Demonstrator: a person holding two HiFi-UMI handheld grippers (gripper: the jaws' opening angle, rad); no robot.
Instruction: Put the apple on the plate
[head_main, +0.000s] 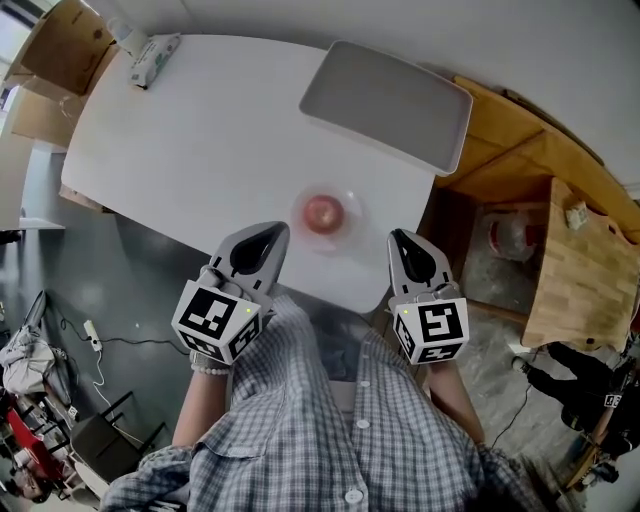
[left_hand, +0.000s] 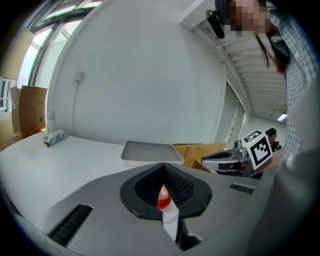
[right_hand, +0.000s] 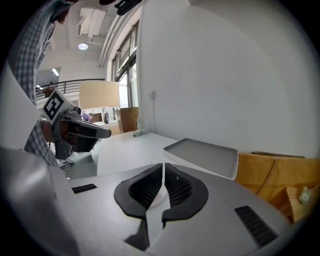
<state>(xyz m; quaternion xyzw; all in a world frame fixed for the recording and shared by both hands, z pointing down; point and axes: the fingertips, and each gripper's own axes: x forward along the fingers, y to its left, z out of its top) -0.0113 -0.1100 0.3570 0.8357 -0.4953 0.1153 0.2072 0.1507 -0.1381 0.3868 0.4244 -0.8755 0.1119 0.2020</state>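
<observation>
The apple (head_main: 322, 212) lies on the plate (head_main: 351, 203), which sits on the table (head_main: 200, 150) near its front edge. The left gripper (head_main: 272, 234) is just left of the plate, the right gripper (head_main: 398, 238) just right. The tray (head_main: 385, 103) lies behind the plate, at the far right. The packet (head_main: 152, 58) lies at the far left corner. A wooden unit (head_main: 585, 270) stands right of the table.

White table (head_main: 200, 140) spans upper left to centre | flat grey tray (head_main: 385, 103) lies on it, upper centre | soft packet (head_main: 152, 58) near table's upper-left edge | cardboard box (head_main: 65, 45) in top-left corner | wooden crate (head_main: 580, 270) at right
</observation>
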